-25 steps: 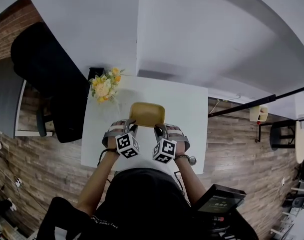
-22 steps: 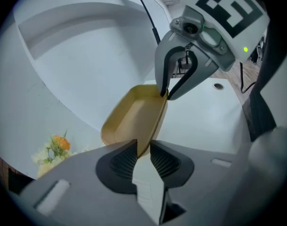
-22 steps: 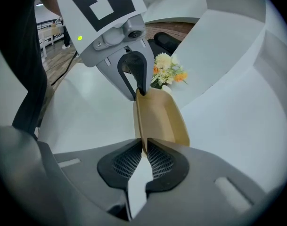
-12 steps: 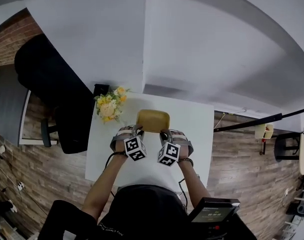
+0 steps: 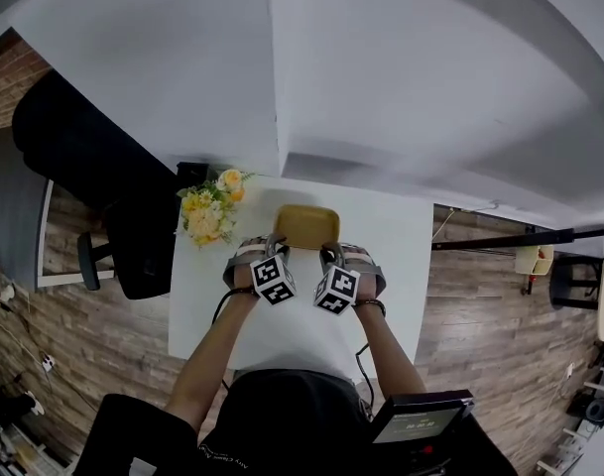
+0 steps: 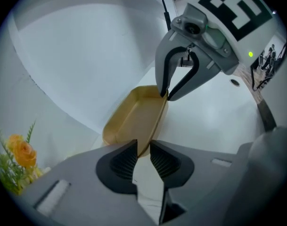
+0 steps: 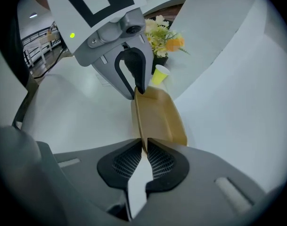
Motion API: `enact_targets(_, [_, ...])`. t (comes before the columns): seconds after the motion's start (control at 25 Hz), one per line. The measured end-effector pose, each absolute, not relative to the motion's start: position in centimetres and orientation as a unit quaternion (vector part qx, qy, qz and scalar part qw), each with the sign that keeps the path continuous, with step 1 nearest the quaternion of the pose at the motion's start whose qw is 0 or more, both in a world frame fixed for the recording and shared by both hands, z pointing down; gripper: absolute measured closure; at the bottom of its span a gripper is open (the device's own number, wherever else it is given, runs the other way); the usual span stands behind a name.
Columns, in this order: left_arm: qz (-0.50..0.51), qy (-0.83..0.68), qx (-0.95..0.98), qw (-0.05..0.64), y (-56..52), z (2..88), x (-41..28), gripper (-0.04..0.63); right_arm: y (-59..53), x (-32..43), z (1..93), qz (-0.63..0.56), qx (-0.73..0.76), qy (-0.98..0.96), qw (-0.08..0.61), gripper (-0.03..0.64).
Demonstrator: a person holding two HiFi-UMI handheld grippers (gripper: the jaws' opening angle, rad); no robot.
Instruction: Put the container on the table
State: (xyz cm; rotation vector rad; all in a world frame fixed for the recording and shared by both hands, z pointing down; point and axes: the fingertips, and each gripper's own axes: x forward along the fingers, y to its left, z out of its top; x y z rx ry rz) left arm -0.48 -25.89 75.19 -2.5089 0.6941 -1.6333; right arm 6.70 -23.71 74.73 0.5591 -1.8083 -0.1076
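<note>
Tan container (image 5: 306,226): near rim pinched by my left tongs (image 6: 143,147) and right tongs (image 7: 144,147), body reaching ahead of them. Step, likely: set-down over white table (image 5: 381,266). Next: seat it flat, then open both.

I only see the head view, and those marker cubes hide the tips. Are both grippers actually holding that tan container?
Observer: Yes. The left gripper pinches the container by its rim.
Operator: And the other one?
Observer: The right gripper clamps the opposite rim between its pads.
Operator: Anything by the flowers I'm missing?
Observer: A small yellow cup stands beside the flowers.
</note>
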Motion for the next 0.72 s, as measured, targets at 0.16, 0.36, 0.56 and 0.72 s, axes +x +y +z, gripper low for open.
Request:
enact_targets(0.16, [-0.536,0.227,-0.813,0.028,-26.9,76.3,-0.3,0.515,-24.9,7.1,76.1,-0.037,0.242,-0.774,0.584,0.568])
enact_targets(0.36, [-0.543,0.224,-0.809,0.025,-27.7,77.6,-0.4,0.511,-25.5,7.0,77.4,-0.027,0.242,-0.775,0.584,0.569])
enact_targets(0.56, [-0.541,0.223,-0.811,0.026,-27.8,78.2,-0.1,0.509,-25.7,7.2,78.2,-0.020,0.241,-0.775,0.584,0.568])
enact_targets(0.72, [-0.538,0.225,-0.812,0.025,-27.5,78.5,0.0,0.499,-25.3,7.2,78.6,-0.016,0.234,-0.775,0.586,0.561])
